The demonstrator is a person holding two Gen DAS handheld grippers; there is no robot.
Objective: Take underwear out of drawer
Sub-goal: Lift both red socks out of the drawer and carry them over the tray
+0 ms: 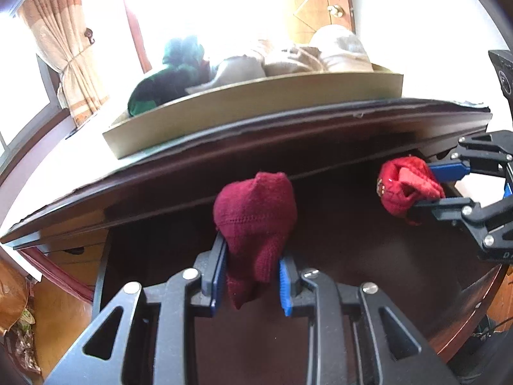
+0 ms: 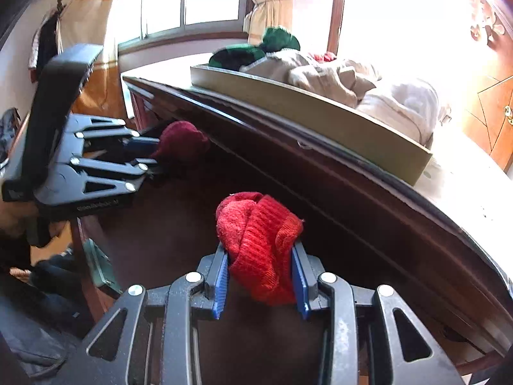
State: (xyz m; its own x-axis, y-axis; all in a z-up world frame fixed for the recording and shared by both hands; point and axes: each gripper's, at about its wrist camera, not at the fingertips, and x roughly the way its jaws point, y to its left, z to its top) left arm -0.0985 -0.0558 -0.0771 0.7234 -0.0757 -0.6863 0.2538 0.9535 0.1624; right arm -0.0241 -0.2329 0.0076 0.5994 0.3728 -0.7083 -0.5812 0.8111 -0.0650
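Observation:
My left gripper point(image 1: 251, 280) is shut on a dark red knitted garment point(image 1: 255, 221), which bulges above the blue pads and hangs below them. My right gripper point(image 2: 261, 277) is shut on a brighter red knitted garment point(image 2: 259, 240). Each gripper also shows in the other view: the right gripper point(image 1: 426, 186) at the right edge with its bright red bundle point(image 1: 404, 189), the left gripper point(image 2: 149, 154) at the left with its dark red bundle point(image 2: 182, 142). Both hang over the dark open drawer point(image 1: 336, 240), just below the dresser's top edge point(image 1: 288, 128).
On the dresser top stands a shallow olive tray point(image 1: 256, 102) holding a green garment point(image 1: 170, 77) and several beige and white folded clothes point(image 1: 320, 54). Curtains point(image 1: 64, 41) and a bright window lie behind. A wooden cabinet door point(image 1: 320, 3) stands at the back right.

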